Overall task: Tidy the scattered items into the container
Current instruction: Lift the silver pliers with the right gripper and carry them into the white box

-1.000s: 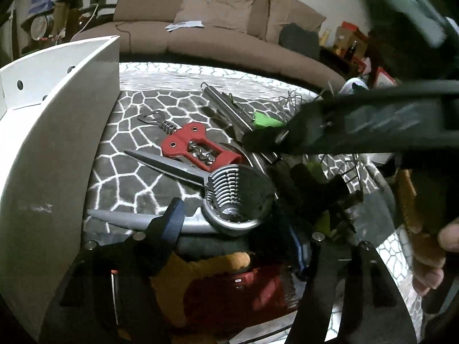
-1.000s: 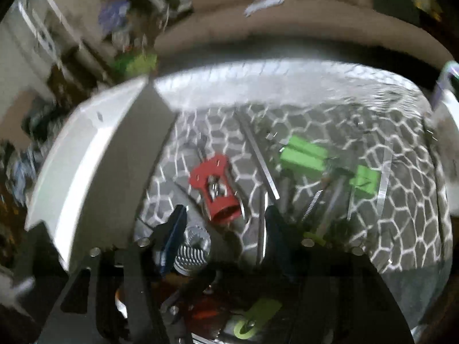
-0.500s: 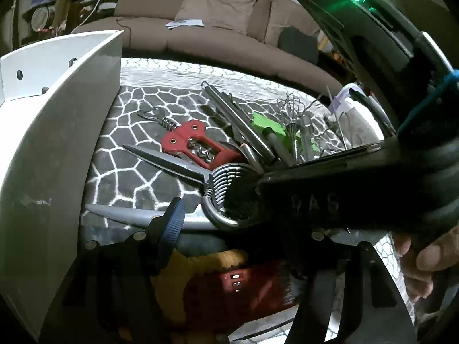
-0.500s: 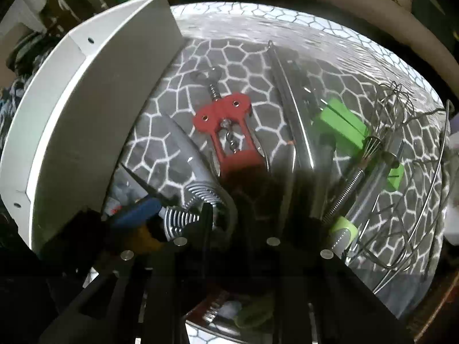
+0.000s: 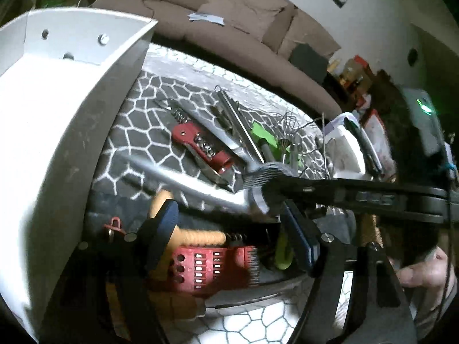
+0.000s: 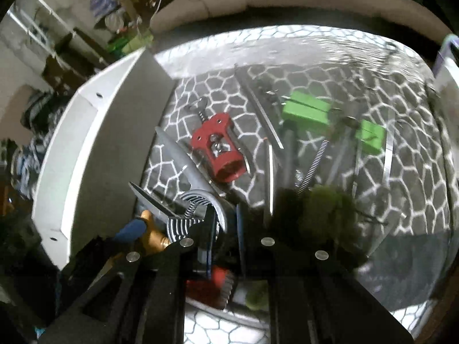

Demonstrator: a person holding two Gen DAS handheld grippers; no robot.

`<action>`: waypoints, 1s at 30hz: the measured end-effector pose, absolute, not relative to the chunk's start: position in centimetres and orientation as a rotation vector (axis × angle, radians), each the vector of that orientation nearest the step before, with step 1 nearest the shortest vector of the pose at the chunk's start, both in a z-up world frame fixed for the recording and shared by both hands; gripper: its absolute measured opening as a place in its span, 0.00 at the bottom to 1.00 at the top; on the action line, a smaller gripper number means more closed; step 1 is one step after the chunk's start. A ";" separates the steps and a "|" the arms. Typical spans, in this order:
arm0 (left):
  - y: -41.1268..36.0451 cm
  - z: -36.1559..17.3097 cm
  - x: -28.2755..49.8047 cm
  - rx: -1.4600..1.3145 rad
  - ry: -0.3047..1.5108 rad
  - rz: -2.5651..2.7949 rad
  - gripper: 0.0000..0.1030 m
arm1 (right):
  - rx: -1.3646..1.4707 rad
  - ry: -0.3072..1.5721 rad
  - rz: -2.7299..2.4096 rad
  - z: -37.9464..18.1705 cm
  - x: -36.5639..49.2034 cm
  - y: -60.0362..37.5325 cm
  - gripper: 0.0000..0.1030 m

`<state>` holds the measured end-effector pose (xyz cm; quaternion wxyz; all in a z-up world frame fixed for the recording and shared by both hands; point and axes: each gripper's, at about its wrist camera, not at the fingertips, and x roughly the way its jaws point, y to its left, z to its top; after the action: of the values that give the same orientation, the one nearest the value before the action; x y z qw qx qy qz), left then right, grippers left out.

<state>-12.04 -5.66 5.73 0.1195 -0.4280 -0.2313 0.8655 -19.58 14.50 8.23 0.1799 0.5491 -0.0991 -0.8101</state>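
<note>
Silver shears [image 5: 258, 177] with a ribbed handle loop [image 6: 195, 209] hang blurred, just above the hexagon-patterned mat [image 5: 143, 132]. My right gripper [image 6: 225, 229] is shut on that loop, and in the left wrist view it reaches in from the right [image 5: 272, 197]. The white container [image 5: 57, 143] stands at the left, its wall [image 6: 114, 149] beside the blades. My left gripper [image 5: 229, 235] is low in front with its jaws opening. Under the gap lie a red perforated tool [image 5: 212, 263] and a yellow handle [image 5: 200, 236], and neither pad presses on them.
On the mat lie a red corkscrew [image 6: 218, 149], metal tongs [image 5: 238, 126], green-handled tools [image 6: 307, 109] and a wire whisk [image 5: 287, 140]. A shallow dark tray [image 5: 258, 295] sits under the left gripper. A brown sofa [image 5: 229, 23] stands behind, and a person's hand [image 5: 421, 269] is at the right.
The right gripper came down onto the shears, shut on the ribbed loop and pulled them up off the mat. The left gripper's fingers spread wider and its view rolled.
</note>
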 end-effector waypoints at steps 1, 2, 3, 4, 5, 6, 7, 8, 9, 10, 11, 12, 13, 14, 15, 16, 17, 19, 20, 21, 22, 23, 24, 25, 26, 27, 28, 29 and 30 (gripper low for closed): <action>-5.7 5.6 -12.1 -1.253 -0.698 2.508 0.70 | 1.541 -0.296 -2.297 8.6 -19.3 14.9 0.12; -5.7 5.5 -12.0 -1.261 -0.726 2.499 0.69 | 1.524 -0.314 -2.309 9.1 -18.8 15.4 0.13; -5.8 5.5 -11.9 -1.261 -0.748 2.493 0.69 | 1.514 -0.319 -2.321 9.5 -18.5 15.8 0.13; -5.9 5.6 -11.8 -1.259 -0.775 2.485 0.69 | 1.505 -0.326 -2.333 9.8 -18.2 16.1 0.13; -6.0 5.7 -11.6 -1.253 -0.793 2.485 0.69 | 1.499 -0.351 -2.331 10.2 -18.0 16.5 0.13; -6.0 5.9 -11.5 -1.243 -0.806 2.485 0.69 | 1.498 -0.371 -2.330 10.5 -17.7 16.9 0.13; -6.2 6.2 -11.3 -1.235 -0.823 2.487 0.69 | 1.494 -0.373 -2.333 10.7 -17.4 17.1 0.13; -6.3 6.3 -11.3 -1.229 -0.841 2.484 0.69 | 1.485 -0.368 -2.339 11.1 -17.1 17.3 0.13; -6.5 6.6 -11.4 -1.232 -0.862 2.479 0.69 | 1.481 -0.364 -2.340 11.3 -16.8 17.3 0.13; -6.7 6.7 -11.4 -1.237 -0.872 2.484 0.69 | 1.478 -0.363 -2.339 11.6 -16.5 17.4 0.13; -6.9 7.0 -11.5 -1.240 -0.878 2.494 0.69 | 1.472 -0.363 -2.336 12.1 -15.9 17.6 0.13; -6.9 7.3 -11.5 -1.241 -0.884 2.499 0.69 | 1.463 -0.366 -2.335 12.6 -15.4 17.7 0.13; -7.0 7.6 -11.4 -1.234 -0.896 2.498 0.69 | 1.457 -0.368 -2.333 12.8 -15.0 17.8 0.13; -7.1 8.0 -11.3 -1.226 -0.902 2.501 0.69 | 1.448 -0.368 -2.328 13.3 -14.4 17.8 0.13; -7.1 8.3 -11.2 -1.219 -0.900 2.511 0.69 | 1.439 -0.362 -2.323 13.8 -13.8 17.7 0.13; -7.2 8.7 -10.9 -1.208 -0.904 2.521 0.69 | 1.430 -0.357 -2.322 14.0 -13.5 17.7 0.13; -7.3 9.0 -10.8 -1.198 -0.922 2.511 0.67 | 1.424 -0.353 -2.318 14.6 -12.8 17.6 0.13; -7.4 9.5 -10.3 -1.183 -0.967 2.476 0.61 | 1.413 -0.341 -2.317 15.5 -11.7 17.4 0.13; -7.4 9.9 -9.9 -1.170 -0.977 2.461 0.53 | 1.407 -0.337 -2.315 16.0 -11.1 17.2 0.13; -7.4 10.3 -9.5 -1.170 -0.969 2.456 0.35 | 1.400 -0.338 -2.315 16.4 -10.5 17.1 0.13; -7.4 10.6 -9.3 -1.170 -0.968 2.455 0.35 | 1.396 -0.340 -2.314 16.8 -10.1 16.9 0.13; -7.5 11.2 -8.8 -1.157 -0.976 2.441 0.33 | 1.395 -0.338 -2.314 17.2 -9.5 16.7 0.13; -7.7 11.6 -8.6 -1.144 -0.984 2.422 0.33 | 1.389 -0.343 -2.314 17.5 -9.2 16.7 0.13; -8.1 12.2 -8.1 -1.133 -0.985 2.415 0.32 | 1.384 -0.353 -2.310 17.8 -8.9 16.6 0.13; -8.4 12.7 -7.7 -1.128 -0.981 2.424 0.32 | 1.378 -0.365 -2.300 18.2 -8.5 16.5 0.13; -8.9 13.5 -7.2 -1.116 -0.979 2.431 0.31 | 1.375 -0.371 -2.292 18.5 -8.1 16.3 0.13; -9.3 14.0 -6.8 -1.111 -0.976 2.437 0.30 | 1.371 -0.368 -2.288 18.9 -7.7 15.8 0.13; -9.8 14.6 -6.4 -1.107 -0.970 2.446 0.30 | 1.367 -0.362 -2.283 19.3 -7.3 15.3 0.13; -10.4 15.2 -6.0 -1.103 -0.959 2.457 0.30 | 1.363 -0.356 -2.278 19.7 -7.0 14.6 0.13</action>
<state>-6.03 -10.42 15.22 0.1409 -0.3819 -0.3321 0.8509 -6.96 14.63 19.71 0.2296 0.4952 -0.1295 -0.8279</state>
